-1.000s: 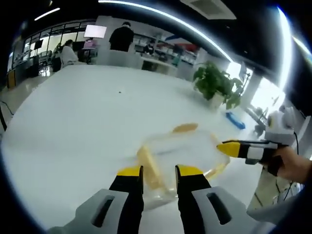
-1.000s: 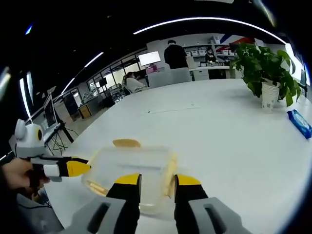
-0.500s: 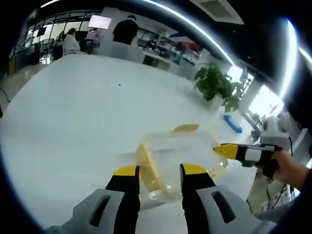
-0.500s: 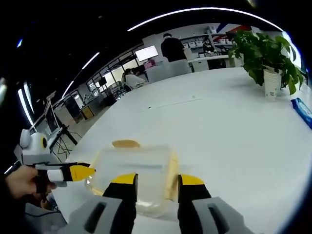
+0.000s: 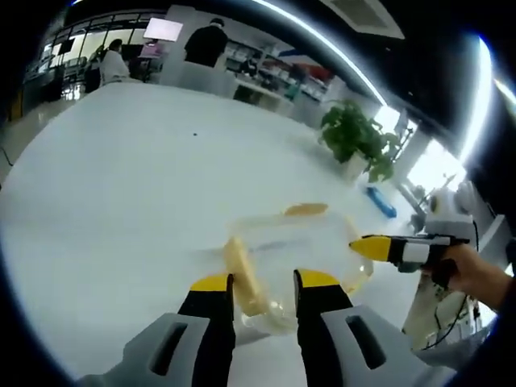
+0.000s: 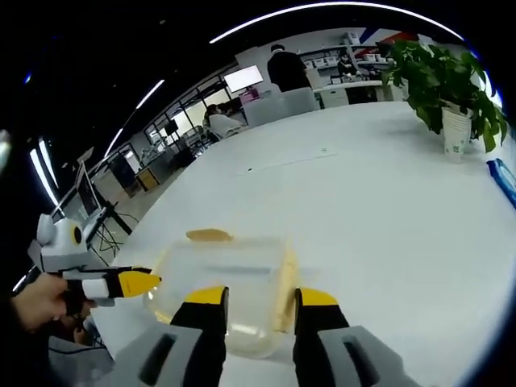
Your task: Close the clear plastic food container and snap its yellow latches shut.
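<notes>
The clear plastic container (image 5: 300, 246) lies on the white table with its lid on, just beyond my left gripper (image 5: 264, 282), which is open. A yellow latch (image 5: 240, 272) flares out on the side nearest those jaws, and a second latch (image 5: 305, 210) sticks out on the far side. My right gripper (image 5: 372, 246) reaches in from the right, tip at the container's rim. In the right gripper view the container (image 6: 222, 274) sits just ahead of my open right gripper (image 6: 258, 297), with one latch (image 6: 285, 282) by its right jaw and another latch (image 6: 208, 235) behind. The left gripper (image 6: 137, 281) points in from the left.
The white table (image 5: 121, 177) stretches far behind the container. A potted plant (image 6: 447, 97) and a blue flat object (image 6: 504, 173) stand toward the far right. The table's near edge runs close below the container. People and desks are in the background.
Both views have shifted slightly with the hands. The container stays in place and both grippers remain open on either side of it.
</notes>
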A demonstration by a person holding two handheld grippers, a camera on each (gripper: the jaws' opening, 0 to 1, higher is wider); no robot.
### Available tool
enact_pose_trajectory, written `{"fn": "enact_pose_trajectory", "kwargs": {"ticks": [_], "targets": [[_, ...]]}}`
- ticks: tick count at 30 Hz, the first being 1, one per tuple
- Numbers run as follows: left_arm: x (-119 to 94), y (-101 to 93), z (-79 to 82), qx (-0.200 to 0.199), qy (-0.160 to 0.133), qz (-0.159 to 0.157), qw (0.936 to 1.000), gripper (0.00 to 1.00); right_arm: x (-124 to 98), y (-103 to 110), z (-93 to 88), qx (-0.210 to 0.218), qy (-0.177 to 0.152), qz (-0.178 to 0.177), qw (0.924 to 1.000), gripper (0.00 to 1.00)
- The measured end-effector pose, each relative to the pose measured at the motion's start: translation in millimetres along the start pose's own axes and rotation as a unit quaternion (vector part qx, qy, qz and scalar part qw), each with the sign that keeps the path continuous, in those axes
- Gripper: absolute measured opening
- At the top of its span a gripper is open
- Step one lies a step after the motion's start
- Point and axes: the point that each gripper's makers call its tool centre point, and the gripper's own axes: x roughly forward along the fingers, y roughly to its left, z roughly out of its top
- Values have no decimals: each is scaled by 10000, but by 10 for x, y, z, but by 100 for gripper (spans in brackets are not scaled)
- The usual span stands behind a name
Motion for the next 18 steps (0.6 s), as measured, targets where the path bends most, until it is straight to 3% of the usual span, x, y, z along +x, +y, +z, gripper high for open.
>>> {"fn": "enact_pose_trajectory", "kwargs": {"ticks": [4,5,6,18], "targets": [[2,-7,-3,41,9,-7,10000,24,0,-2,2,-4,138,87,9999,29],[11,-80,57,-245,-159,-178,9994,22,-13,43,-42,-5,313,218,9993,29],[-23,-37,15,-21,-13,-121,9999,22,3,18,-4,32,210,152,9997,29],[-5,2,3,9,-7,-38,10000,22,15,-22,-72,335,408,453,9976,27]]}}
